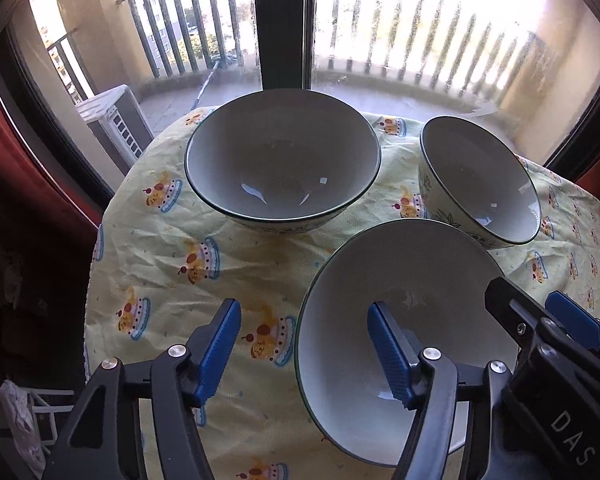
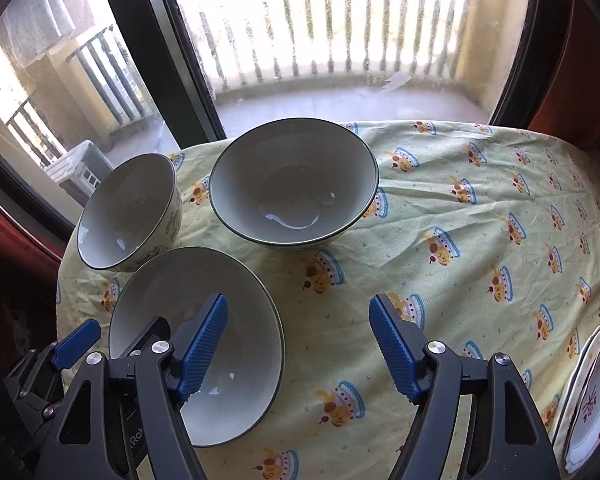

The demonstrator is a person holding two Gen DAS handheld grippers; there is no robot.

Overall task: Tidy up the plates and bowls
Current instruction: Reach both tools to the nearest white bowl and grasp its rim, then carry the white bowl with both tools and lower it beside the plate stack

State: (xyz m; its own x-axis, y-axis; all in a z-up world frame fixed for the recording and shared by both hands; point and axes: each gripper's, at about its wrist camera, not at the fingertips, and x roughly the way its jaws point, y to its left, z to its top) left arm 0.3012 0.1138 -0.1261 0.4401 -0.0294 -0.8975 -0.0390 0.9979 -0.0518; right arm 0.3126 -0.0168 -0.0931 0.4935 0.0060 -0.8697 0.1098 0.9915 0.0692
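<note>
Three white bowls with dark rims stand on a round table with a yellow patterned cloth [image 1: 160,248]. The large bowl [image 1: 282,160] is at the far middle; it also shows in the right wrist view [image 2: 294,182]. A small bowl [image 1: 480,182] sits beside it, seen in the right wrist view [image 2: 128,212] too. The near bowl [image 1: 404,332] [image 2: 196,348] lies between both grippers. My left gripper [image 1: 304,350] is open, its jaws straddling that bowl's left rim. My right gripper [image 2: 298,350] is open, straddling its right rim.
A stack of white plates with red markings [image 2: 592,396] sits at the table's right edge. A large window with a dark frame [image 1: 282,20] stands right behind the table. Bare cloth [image 2: 480,240] lies to the right of the bowls.
</note>
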